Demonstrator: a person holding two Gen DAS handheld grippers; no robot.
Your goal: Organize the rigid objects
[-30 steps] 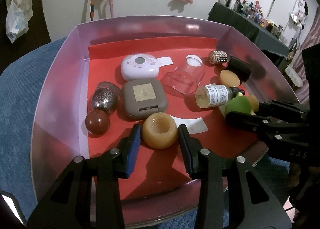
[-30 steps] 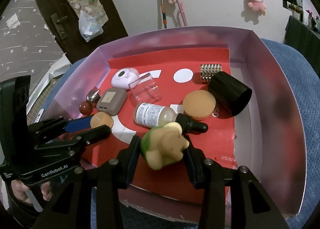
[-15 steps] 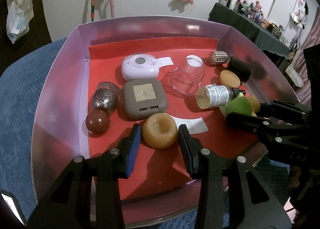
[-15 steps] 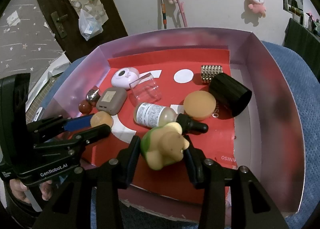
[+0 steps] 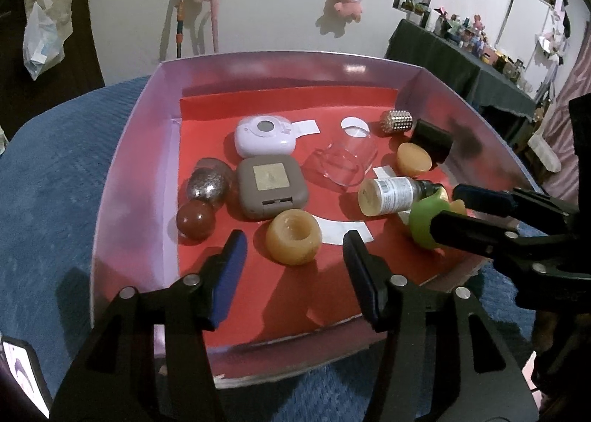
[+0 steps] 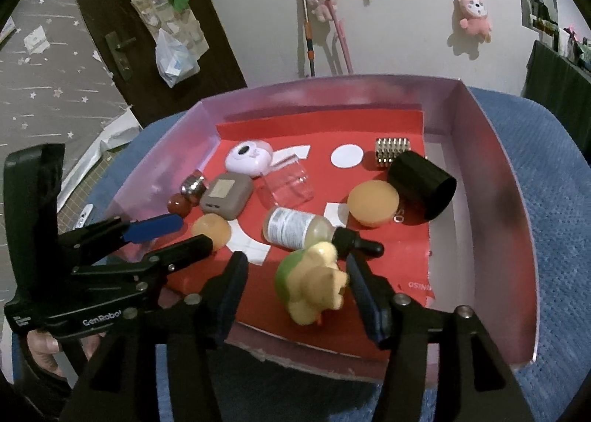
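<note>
Opening now, my left gripper [image 5: 293, 248] has the amber ring [image 5: 293, 237] between its jaws, but the pads stand clear of it on both sides and the ring lies free on the red liner [image 5: 295, 296]. My right gripper [image 6: 297, 280] is opening too; the green toy [image 6: 312, 280] lies on its side between the jaws, with a gap to the left pad, and on the right I cannot tell if the pad touches.

Just behind the toy lies the dropper bottle [image 6: 295, 228], its black cap near the right finger. Behind the ring are the grey case [image 5: 271, 187] and the lilac case [image 5: 266, 136]; to the left, the red ball [image 5: 195, 219] and the silver ball [image 5: 207, 185] touch each other. Further back I see the clear cup [image 5: 345, 161] on its side, the amber disc [image 6: 373, 202], the black cylinder [image 6: 421, 185] and the studded block [image 6: 392, 150].

All is inside the pink box [image 5: 122, 193], which stands on a blue cloth [image 5: 48, 182]. Behind is a white wall with pink plush toys [image 6: 474, 16] and a dark door [image 6: 122, 27].

Both grippers point down at a slant over the near edge of the box. In the right view a hand [image 6: 42, 348] holds the left gripper from below.
</note>
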